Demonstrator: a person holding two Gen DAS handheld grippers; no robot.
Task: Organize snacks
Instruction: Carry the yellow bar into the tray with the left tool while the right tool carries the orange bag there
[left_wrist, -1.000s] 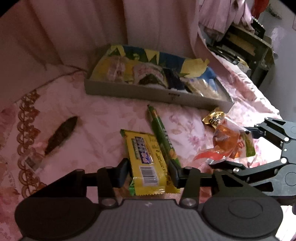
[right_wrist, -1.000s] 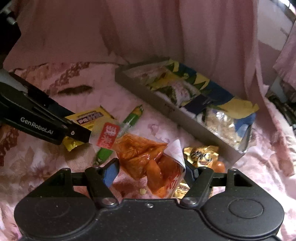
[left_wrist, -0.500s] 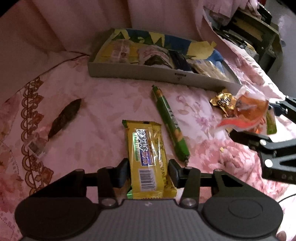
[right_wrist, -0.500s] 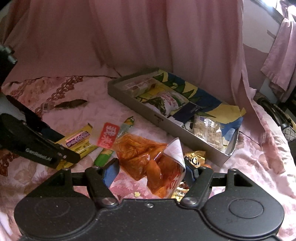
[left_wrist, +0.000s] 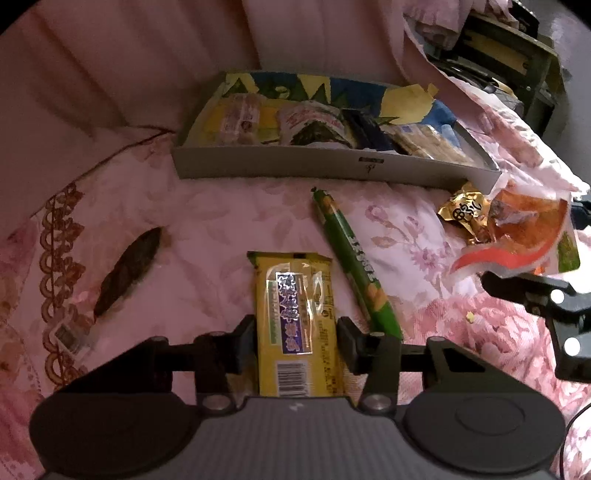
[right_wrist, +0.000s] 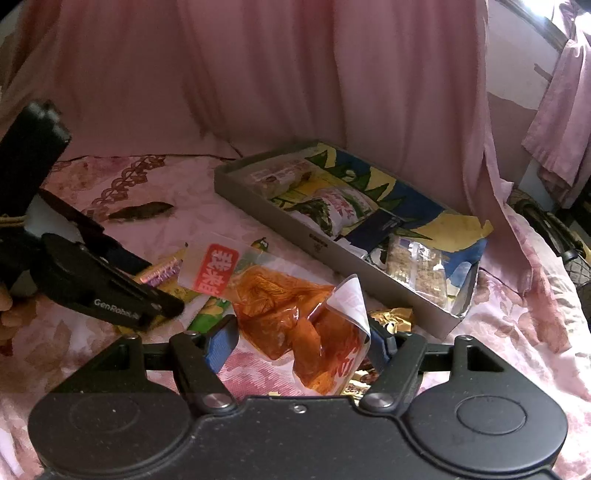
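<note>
My left gripper (left_wrist: 295, 325) is shut on a yellow snack bar (left_wrist: 295, 295) with a blue label, pads pressing its two long edges. Just right of it a green stick snack (left_wrist: 354, 266) lies on the pink bedspread. My right gripper (right_wrist: 301, 332) is shut on a clear pouch of orange snack (right_wrist: 295, 314), holding it off the bed; a red-and-white label (right_wrist: 216, 267) sticks up from it. Behind both stands a grey box (left_wrist: 332, 170) lined with blue and yellow paper, holding several snack packs. A gold-wrapped snack (left_wrist: 461, 214) lies by the box's right corner.
A dark leaf-shaped pack (left_wrist: 129, 269) lies on the bed at the left, with a small clear packet (left_wrist: 68, 336) near it. Pink curtains hang behind the box. A dark shelf (left_wrist: 517, 55) stands at the far right. The left gripper's body (right_wrist: 110, 288) crosses the right wrist view.
The yellow bar has swung straight between the left pads and come apart from the green stick. The orange pouch has stayed in the right gripper while the box has slid lower in both views.
</note>
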